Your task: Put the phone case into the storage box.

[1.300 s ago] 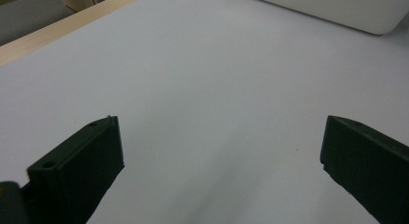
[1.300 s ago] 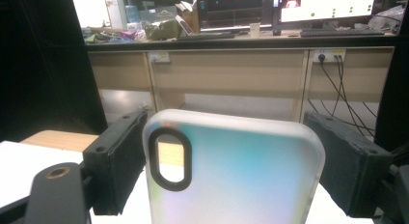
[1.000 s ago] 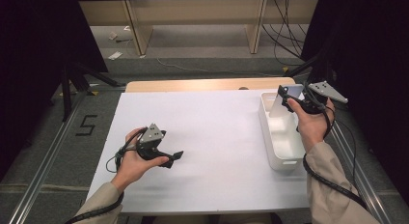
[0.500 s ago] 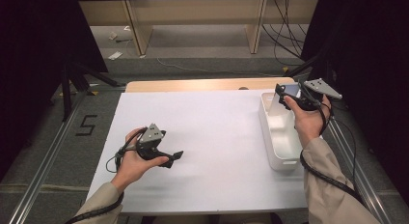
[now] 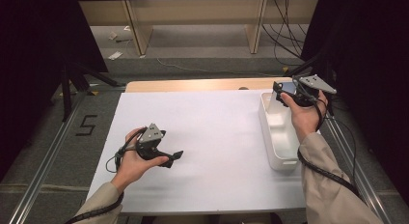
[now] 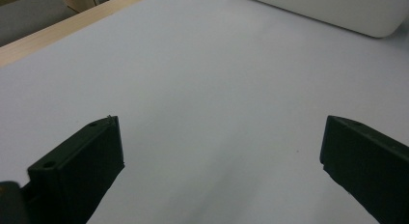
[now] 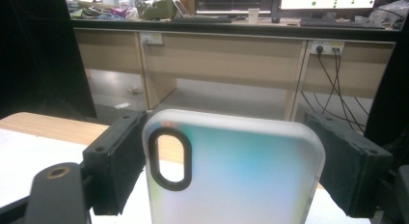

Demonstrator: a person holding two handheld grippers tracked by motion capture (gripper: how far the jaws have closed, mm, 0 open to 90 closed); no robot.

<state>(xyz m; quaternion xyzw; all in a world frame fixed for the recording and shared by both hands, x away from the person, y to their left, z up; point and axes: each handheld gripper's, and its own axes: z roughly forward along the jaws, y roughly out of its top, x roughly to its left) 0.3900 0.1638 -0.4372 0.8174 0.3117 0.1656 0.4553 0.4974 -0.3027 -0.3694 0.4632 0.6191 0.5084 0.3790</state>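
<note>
The right gripper holds a phone case upright between its jaws, above the far end of the white bin. The left gripper rests low on the white table, jaws wide apart and holding nothing.

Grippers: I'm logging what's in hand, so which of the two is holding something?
The right gripper, raised over the bin, clamps a phone case. The left gripper is open, low over the table.
</note>
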